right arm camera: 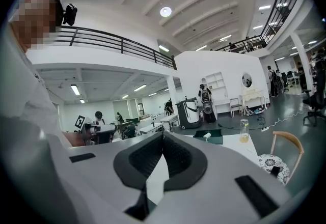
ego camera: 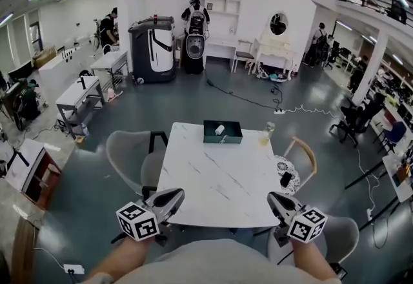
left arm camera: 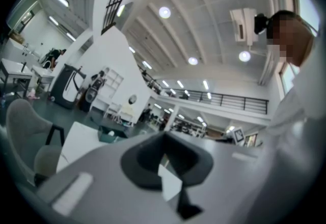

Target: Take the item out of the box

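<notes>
1. At the near edge, the left gripper (ego camera: 173, 197) and right gripper (ego camera: 277, 201) hover closed tight and empty; the whole task is still to do.
2. The smooth, white, marble-veined surface (ego camera: 219, 179) stretches ahead.
3. At its far edge, the small white item (ego camera: 219, 129) sits inside the shallow, dark-green rectangular box (ego camera: 223, 140), with a clear glass (ego camera: 266, 135) just beside it.

Head camera sat high, looked steeply down over table (ego camera: 219, 179); left tool (ego camera: 175, 195) and right tool (ego camera: 273, 199) close at bottom edge. Left tool camera pitched up, mostly ceiling (left arm camera: 193, 24). Right tool camera looked near level across table. All three shared far-edge box (ego camera: 222, 139).
</notes>
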A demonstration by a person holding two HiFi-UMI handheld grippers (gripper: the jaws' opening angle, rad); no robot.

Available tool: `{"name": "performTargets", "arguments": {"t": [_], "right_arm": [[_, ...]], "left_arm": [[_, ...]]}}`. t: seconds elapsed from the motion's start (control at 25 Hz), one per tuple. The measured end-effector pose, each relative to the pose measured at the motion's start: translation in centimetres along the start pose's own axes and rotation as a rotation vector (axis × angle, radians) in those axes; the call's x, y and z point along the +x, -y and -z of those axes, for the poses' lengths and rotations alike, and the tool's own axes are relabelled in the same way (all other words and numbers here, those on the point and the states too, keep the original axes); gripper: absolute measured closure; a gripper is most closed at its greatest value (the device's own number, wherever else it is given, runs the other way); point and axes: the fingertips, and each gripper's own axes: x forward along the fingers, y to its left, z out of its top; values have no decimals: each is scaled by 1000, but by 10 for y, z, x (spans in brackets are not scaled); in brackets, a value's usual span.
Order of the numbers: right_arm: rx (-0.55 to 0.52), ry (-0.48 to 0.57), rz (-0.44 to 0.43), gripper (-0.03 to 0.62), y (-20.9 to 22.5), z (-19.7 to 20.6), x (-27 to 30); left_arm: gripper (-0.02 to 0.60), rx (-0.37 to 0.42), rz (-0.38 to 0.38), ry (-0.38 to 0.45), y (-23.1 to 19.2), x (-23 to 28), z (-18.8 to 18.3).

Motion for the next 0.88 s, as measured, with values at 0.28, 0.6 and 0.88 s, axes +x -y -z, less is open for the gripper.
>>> {"name": "performTargets", "arguments": {"t": [0.28, 0.6, 0.88], "right_arm": [[10, -9, 20, 586, 5, -12, 46], [25, -17, 15, 586, 25, -10, 75], [61, -17, 19, 586, 73, -9, 76]], "left_arm": [[580, -14, -5, -4, -46, -3, -21], [580, -46, -48, -12, -83, 0, -19], [580, -34, -33, -47, -83, 56, -9]]}}
